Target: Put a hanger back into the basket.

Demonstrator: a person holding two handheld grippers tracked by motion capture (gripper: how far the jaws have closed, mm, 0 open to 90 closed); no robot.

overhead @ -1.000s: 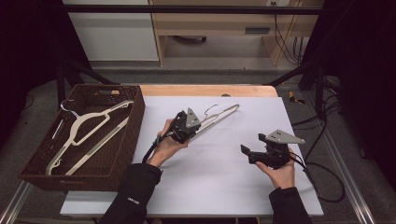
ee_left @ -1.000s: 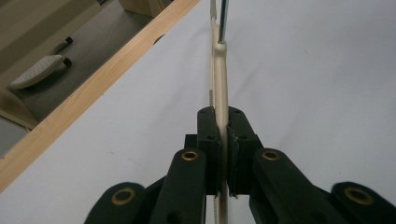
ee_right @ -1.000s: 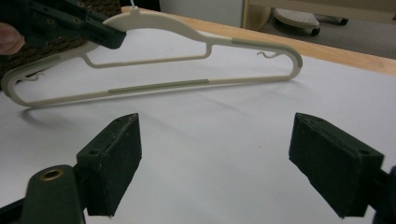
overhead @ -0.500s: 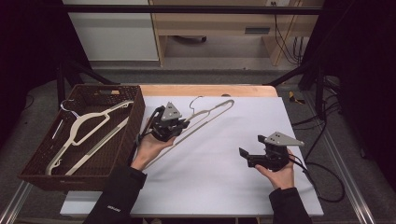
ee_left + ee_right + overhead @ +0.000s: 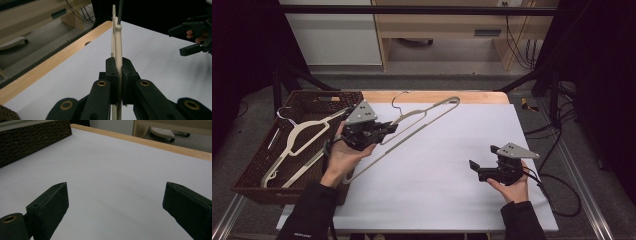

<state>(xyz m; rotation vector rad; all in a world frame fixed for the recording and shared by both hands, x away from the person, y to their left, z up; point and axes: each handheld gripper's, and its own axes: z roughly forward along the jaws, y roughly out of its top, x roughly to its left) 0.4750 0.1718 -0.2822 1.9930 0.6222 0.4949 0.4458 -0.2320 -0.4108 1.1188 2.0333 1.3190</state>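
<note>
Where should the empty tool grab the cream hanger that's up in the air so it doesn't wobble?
Probably the far shoulder bar of the hanger, coming from the right tool's own side. The left tool already clamps the hanger near its middle, so that long thin end sticks out unsupported. The bar is slim, and the right tool's jaws stand wide open with nothing between them.

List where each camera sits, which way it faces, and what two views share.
High view: above the table's near side, looking forward and down; both forearms, left claw and right claw show.
Left gripper view: on that claw, looking along jaws clamped on the cream plastic clothes hanger.
Right gripper view: on that claw, over the white tabletop between open jaws.
Shared: the dark woven basket, seen from above and from the right gripper view.
</note>
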